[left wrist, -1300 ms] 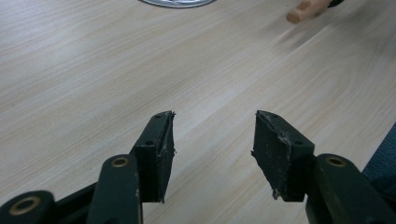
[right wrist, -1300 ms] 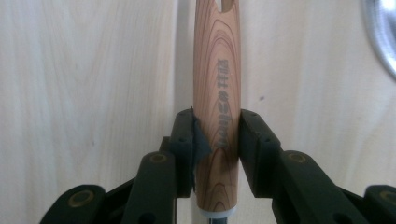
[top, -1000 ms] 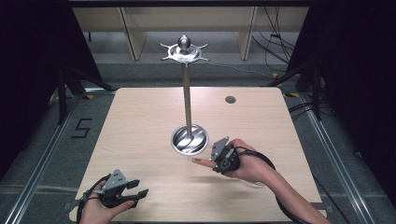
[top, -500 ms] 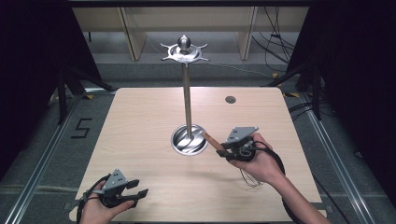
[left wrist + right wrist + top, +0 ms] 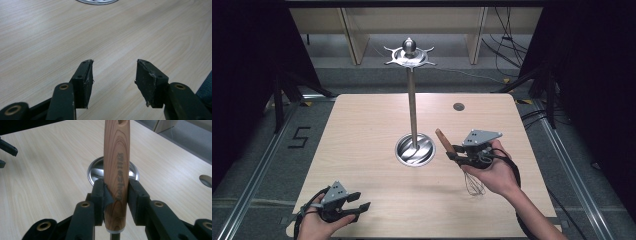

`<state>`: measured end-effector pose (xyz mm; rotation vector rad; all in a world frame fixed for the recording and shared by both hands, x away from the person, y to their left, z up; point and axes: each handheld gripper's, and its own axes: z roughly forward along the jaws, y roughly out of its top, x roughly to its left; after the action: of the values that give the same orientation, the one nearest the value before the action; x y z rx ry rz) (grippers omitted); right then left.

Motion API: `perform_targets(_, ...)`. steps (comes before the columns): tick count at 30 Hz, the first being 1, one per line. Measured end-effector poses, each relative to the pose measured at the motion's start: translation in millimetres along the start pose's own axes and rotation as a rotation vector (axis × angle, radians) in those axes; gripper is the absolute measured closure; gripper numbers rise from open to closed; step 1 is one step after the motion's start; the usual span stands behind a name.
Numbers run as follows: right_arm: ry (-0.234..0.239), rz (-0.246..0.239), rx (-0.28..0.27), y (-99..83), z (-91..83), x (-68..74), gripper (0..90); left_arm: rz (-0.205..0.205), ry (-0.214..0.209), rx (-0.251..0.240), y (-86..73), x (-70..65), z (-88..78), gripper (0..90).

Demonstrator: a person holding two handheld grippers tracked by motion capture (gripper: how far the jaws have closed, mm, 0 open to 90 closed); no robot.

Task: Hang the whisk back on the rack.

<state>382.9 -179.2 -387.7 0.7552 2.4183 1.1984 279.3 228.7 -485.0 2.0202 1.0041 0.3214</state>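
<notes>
Whisk [image 5: 458, 159] with wooden handle [image 5: 117, 170], held in right tongs [image 5: 457, 156], just right of the stand's round steel base [image 5: 415, 150]. Handle end points up and toward the stand pole [image 5: 412, 107]; wire loops [image 5: 473, 186] hang below the person's right hand [image 5: 492, 170], above the surface [image 5: 362, 130].

Right gripper view: both pads clamp the handle on its lower part, near the metal collar, jaws partly closed around it. Hole in the handle tip at top of that view, likely for hanging.

Handling, as a judgement: light, handle stiff and smooth, may twist between the pads if bumped. Wire end is springy and bends easily, so a poor place to grip. Handle near the collar is the right hold; it leaves the tip hole free for a hook on the star-shaped top [image 5: 410, 56] of the stand, well above the base.

Left tongs [image 5: 357, 207] at the near left corner of the surface, well apart from the base, jaws open wide, nothing between them. Left gripper view: bare wood between the pads [image 5: 85, 82], base rim [image 5: 97, 1] at the far edge.
</notes>
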Motion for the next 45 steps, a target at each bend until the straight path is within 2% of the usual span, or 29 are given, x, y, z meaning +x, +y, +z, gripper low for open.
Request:
perform_targets(3,-0.022,0.015,-0.018,3.4,-3.0,1.6,69.8,0.004,0.0,0.003,0.3,0.3,-0.4,46.8)
perform_targets(4,-0.024,0.003,-0.019,5.1,-4.4,-0.1,69.8,0.004,0.0,0.005,0.4,0.3,-0.5,46.8)
perform_targets(5,-0.029,0.022,-0.03,6.2,-4.8,2.0,69.9,0.004,0.001,0.0,0.2,0.2,-0.2,46.8)
perform_targets(6,-0.03,0.01,-0.049,7.5,-4.2,0.5,69.9,0.003,0.001,-0.001,0.1,0.2,-0.1,46.8)
perform_targets(7,-0.028,-0.006,-0.042,9.0,-5.6,-0.5,70.0,0.003,0.001,-0.001,0.1,0.2,-0.1,46.8)
perform_targets(8,-0.033,0.029,-0.053,9.7,-5.7,1.9,70.0,0.024,0.002,0.027,0.7,1.8,-2.3,46.8)
perform_targets(9,-0.035,0.017,-0.056,11.6,-6.8,0.0,70.1,0.018,0.008,0.025,0.7,1.7,-2.1,46.8)
perform_targets(15,-0.039,0.015,-0.078,18.6,-10.7,-1.3,70.1,0.017,0.008,0.022,0.7,1.6,-2.3,46.8)
perform_targets(16,-0.036,0.0,-0.076,20.6,-12.4,-3.2,70.1,0.017,0.007,0.021,0.7,1.6,-2.3,46.8)
perform_targets(17,-0.049,0.016,-0.089,21.3,-12.7,-2.6,70.1,0.016,0.007,0.021,0.7,1.6,-2.3,46.8)
perform_targets(19,-0.037,-0.002,-0.091,23.8,-14.1,-4.3,70.1,0.017,0.008,0.021,0.8,1.7,-2.4,46.8)
perform_targets(21,-0.051,0.008,-0.104,27.7,-17.1,-5.0,70.1,0.018,0.011,0.016,0.6,1.5,-2.2,46.7)
perform_targets(23,-0.045,0.004,-0.098,28.9,-18.4,-5.1,70.1,0.019,0.011,0.017,0.7,1.7,-2.4,46.7)
perform_targets(27,-0.051,0.0,-0.128,35.0,-20.8,-6.9,70.1,0.018,0.01,0.017,0.6,1.5,-2.2,46.6)
perform_targets(28,-0.054,0.02,-0.128,36.8,-22.6,-6.8,70.1,0.018,0.008,0.02,0.7,1.6,-2.4,46.6)
perform_targets(31,-0.061,0.001,-0.142,41.5,-24.2,-8.9,70.1,0.019,0.011,0.018,0.6,1.7,-2.4,46.6)
perform_targets(32,-0.058,-0.002,-0.141,43.3,-24.9,-9.6,70.1,0.019,0.011,0.017,0.6,1.7,-2.4,46.6)
perform_targets(33,-0.055,0.014,-0.134,44.8,-26.5,-8.7,70.1,0.018,0.011,0.017,0.6,1.6,-2.3,46.6)
perform_targets(41,-0.052,-0.001,-0.149,54.8,-29.7,-14.3,70.0,0.018,0.012,0.016,0.7,1.5,-2.2,46.6)
perform_targets(42,-0.066,0.003,-0.164,55.9,-29.0,-14.4,70.1,0.021,0.013,0.016,0.8,1.6,-2.4,46.6)
perform_targets(45,-0.057,0.002,-0.148,59.4,-31.3,-15.8,70.1,0.022,0.01,0.015,0.9,2.0,-2.8,46.6)
